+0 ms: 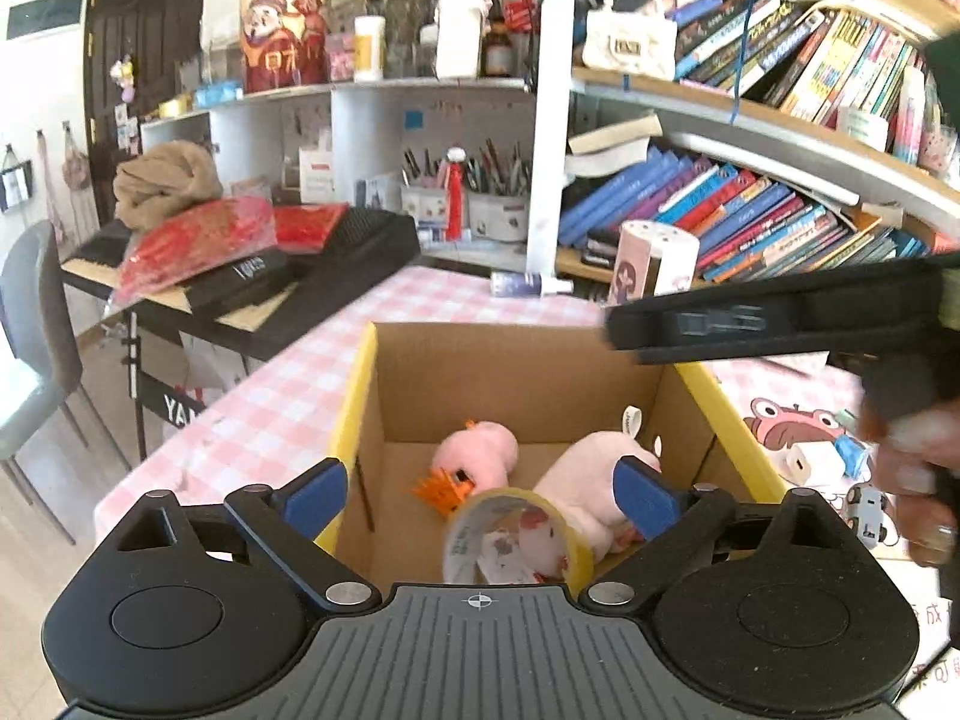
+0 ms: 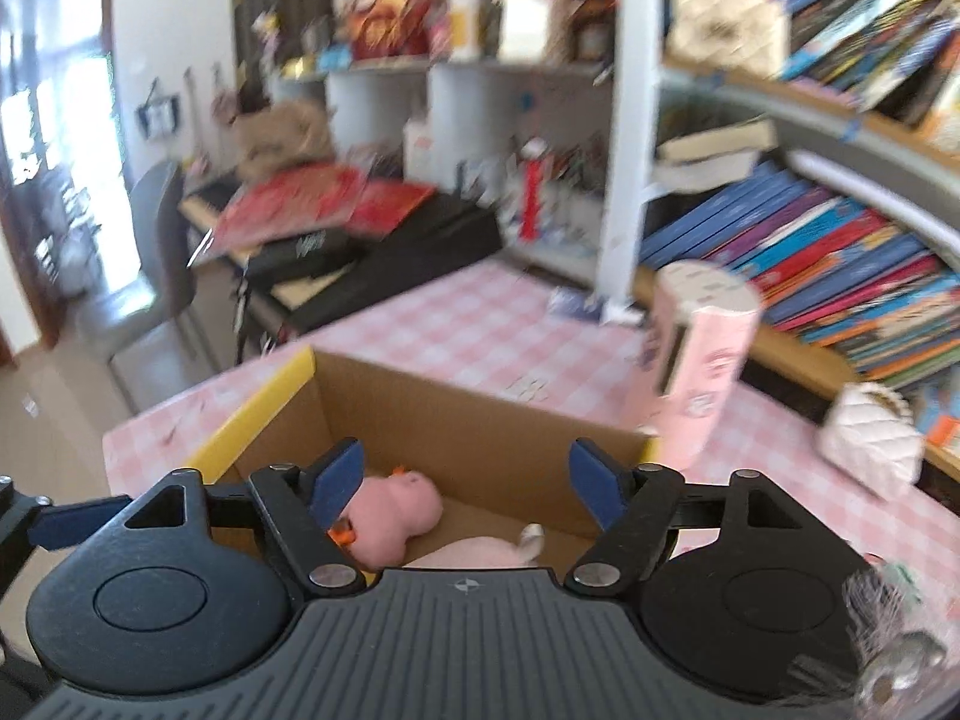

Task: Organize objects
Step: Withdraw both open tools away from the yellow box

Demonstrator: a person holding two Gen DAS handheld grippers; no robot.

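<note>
Inside cardboard box [image 1: 528, 384]: two pink plush toys [image 1: 480, 450], tape roll [image 1: 516, 534].

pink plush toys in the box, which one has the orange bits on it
The smaller pink plush, at the box's far left, has orange parts. The larger pale plush on the right shows none.

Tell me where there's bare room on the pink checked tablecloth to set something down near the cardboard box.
Free: the checked cloth left of the cardboard box, toward the black keyboard, and the strip behind the box up to the shelf. Crowded: right of the box, with the pink tube, white quilted purse and small items.
</note>
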